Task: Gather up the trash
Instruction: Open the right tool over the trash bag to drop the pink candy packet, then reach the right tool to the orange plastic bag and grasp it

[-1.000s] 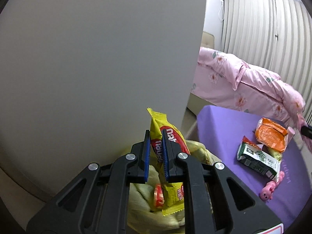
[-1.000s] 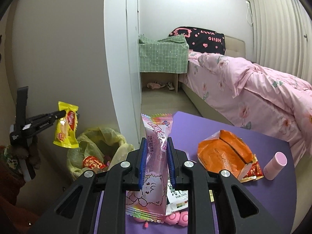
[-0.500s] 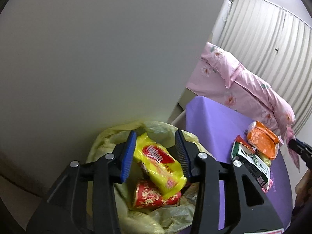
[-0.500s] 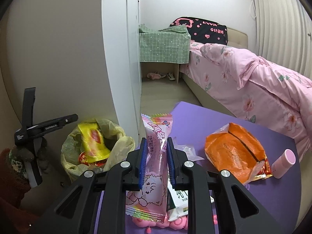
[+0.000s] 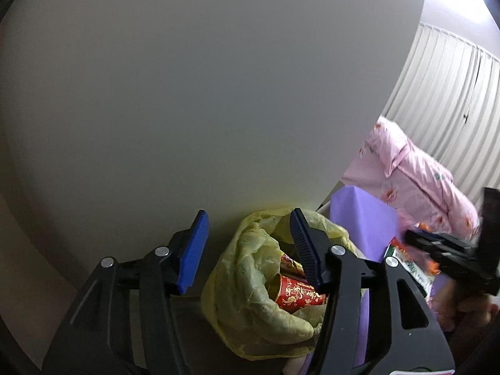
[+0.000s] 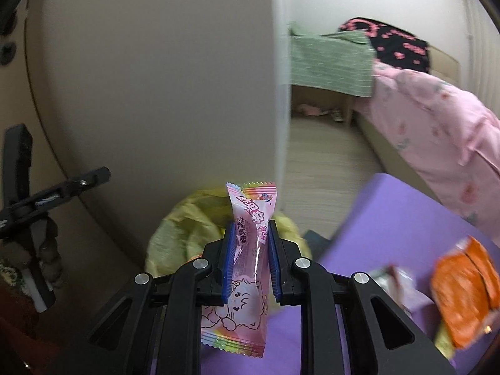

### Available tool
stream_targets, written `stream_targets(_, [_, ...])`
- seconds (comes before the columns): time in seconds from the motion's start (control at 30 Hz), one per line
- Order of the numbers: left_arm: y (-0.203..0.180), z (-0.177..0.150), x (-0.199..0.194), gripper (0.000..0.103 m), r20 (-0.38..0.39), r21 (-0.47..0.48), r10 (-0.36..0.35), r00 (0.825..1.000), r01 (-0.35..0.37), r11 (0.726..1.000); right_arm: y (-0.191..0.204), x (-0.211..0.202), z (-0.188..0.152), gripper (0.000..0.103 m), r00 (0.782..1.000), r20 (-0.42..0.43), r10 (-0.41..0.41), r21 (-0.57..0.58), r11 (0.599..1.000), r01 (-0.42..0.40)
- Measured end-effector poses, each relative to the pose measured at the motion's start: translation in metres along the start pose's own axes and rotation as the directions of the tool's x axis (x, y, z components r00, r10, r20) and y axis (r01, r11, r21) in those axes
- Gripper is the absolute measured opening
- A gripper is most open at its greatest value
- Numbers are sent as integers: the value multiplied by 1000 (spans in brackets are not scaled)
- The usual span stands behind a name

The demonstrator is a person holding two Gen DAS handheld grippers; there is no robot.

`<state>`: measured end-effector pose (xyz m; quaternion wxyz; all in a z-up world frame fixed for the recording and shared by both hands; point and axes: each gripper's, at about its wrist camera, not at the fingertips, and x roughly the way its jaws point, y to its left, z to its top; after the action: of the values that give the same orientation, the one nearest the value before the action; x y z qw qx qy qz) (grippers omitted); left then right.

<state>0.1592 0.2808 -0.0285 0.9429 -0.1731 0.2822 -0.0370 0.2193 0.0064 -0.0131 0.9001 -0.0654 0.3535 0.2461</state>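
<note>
Purple tabletop (image 6: pixel 390 206); crinkly (yellow) plastic bag (image 5: pixel 250 297)

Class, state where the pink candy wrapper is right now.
Right wrist view, centre: the pink candy wrapper is clamped in the right gripper, before the yellow trash bag.

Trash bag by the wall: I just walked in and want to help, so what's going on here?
A person is clearing snack wrappers from the purple table with two hand-held tools. The left tool has just been opening; it is empty, beside the yellow trash bag, where a red wrapper lies. The right tool grips a pink candy wrapper in front of the bag. An orange wrapper lies on the table.
</note>
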Motion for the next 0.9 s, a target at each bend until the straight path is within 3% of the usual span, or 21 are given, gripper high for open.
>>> stream_targets(0.2, [17, 6, -21, 52, 42, -18, 16, 999, -15, 1000, 23, 41, 10, 22, 998, -37, 54, -33, 998, -55])
stream_targets(0.33, [18, 3, -16, 52, 13, -28, 3, 1000, -2, 1000, 20, 48, 14, 52, 998, -26, 60, -23, 998, -60])
stream_targets(0.47, [10, -2, -2, 52, -30, -23, -19, 999, 18, 1000, 9, 39, 15, 55, 998, -7, 67, 16, 998, -67])
stream_targets(0.73, [-26, -19, 21, 52, -121, 30, -84, 989, 88, 996, -37, -9, -2, 55, 998, 40, -40, 95, 995, 36])
stream_targets(0.83, [-43, -26, 30, 53, -157, 52, -116, 981, 125, 991, -58, -35, -14, 56, 988, 85, -130, 116, 986, 120])
stream_targets(0.9, [-54, -29, 36, 53, -178, 59, -130, 975, 142, 988, -71, -51, -21, 62, 976, 107, -192, 114, 977, 179])
